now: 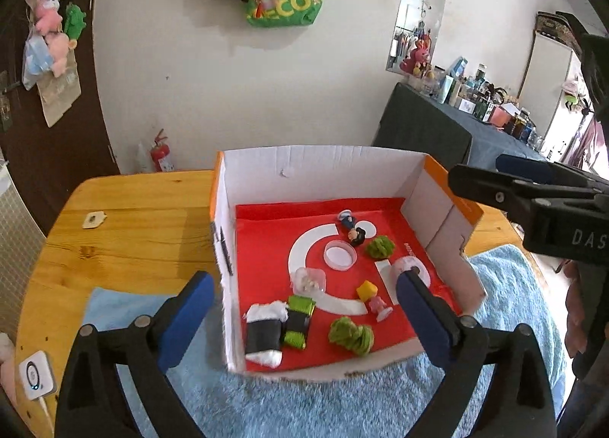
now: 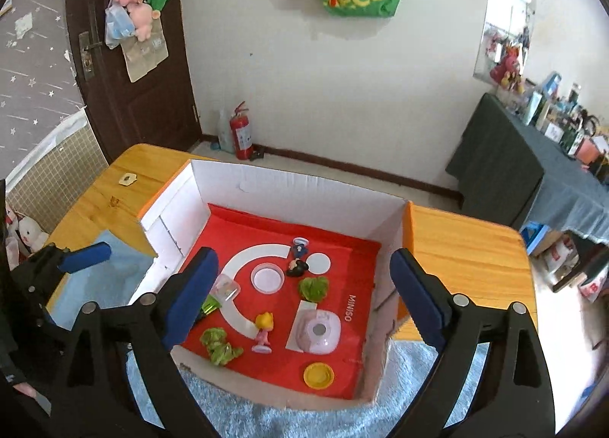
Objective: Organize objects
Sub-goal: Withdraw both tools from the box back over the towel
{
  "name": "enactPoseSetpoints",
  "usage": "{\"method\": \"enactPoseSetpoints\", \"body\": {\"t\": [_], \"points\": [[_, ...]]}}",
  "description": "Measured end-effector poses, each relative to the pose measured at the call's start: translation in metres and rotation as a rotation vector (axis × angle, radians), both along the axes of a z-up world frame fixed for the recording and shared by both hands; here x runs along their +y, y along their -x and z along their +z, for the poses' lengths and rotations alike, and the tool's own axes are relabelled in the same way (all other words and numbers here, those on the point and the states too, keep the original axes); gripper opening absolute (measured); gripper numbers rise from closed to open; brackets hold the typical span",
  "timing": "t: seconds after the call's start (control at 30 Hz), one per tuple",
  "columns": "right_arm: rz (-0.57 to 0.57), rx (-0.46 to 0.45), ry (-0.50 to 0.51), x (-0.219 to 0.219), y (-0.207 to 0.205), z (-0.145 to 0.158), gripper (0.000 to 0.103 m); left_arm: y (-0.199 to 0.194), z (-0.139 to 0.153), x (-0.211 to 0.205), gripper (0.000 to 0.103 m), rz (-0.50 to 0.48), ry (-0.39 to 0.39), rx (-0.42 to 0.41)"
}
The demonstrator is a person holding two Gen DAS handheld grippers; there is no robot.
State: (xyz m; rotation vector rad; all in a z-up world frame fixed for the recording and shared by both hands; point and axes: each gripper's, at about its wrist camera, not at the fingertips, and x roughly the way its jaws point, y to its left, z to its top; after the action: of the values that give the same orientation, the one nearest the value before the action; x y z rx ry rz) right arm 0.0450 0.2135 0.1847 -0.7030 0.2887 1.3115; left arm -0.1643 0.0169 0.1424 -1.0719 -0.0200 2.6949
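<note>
An open cardboard box (image 1: 323,168) with a red liner stands on the table; it also shows in the right wrist view (image 2: 304,187). Inside lie small toys: a blonde pink doll (image 1: 375,299) (image 2: 263,329), two green lettuce pieces (image 1: 351,335) (image 2: 220,344), a dark-haired figure (image 1: 356,234) (image 2: 297,266), a clear round lid (image 1: 340,254) (image 2: 267,278), a pink toy device (image 2: 318,333), a yellow cap (image 2: 319,375) and a black-white sushi roll (image 1: 264,335). My left gripper (image 1: 304,306) is open above the box's near edge. My right gripper (image 2: 304,291) is open above the box, empty.
The box sits partly on a blue towel (image 1: 323,400) on a wooden table (image 1: 133,217). A small white tag (image 1: 92,219) lies on the table's left. A white device (image 1: 36,377) lies at the near left edge. A fire extinguisher (image 2: 240,131) stands by the wall.
</note>
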Motion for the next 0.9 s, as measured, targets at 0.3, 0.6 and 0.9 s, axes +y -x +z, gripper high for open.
{"method": "enactPoseSetpoints", "body": {"t": [0.3,0.6,0.9], "points": [[0.050,0.018,-0.048,-0.047,0.015,-0.002,0.098,-0.041,0.010,-0.013,0.101,0.022,-0.004,0.038],[0.025,0.045,-0.092,-0.086,0.013,-0.022,0.098,-0.076,0.001,-0.022,0.103,0.054,0.002,0.054],[-0.053,0.019,-0.081,-0.110,-0.001,-0.068,0.102,-0.091,-0.039,-0.026,0.103,0.086,-0.007,-0.002]]}}
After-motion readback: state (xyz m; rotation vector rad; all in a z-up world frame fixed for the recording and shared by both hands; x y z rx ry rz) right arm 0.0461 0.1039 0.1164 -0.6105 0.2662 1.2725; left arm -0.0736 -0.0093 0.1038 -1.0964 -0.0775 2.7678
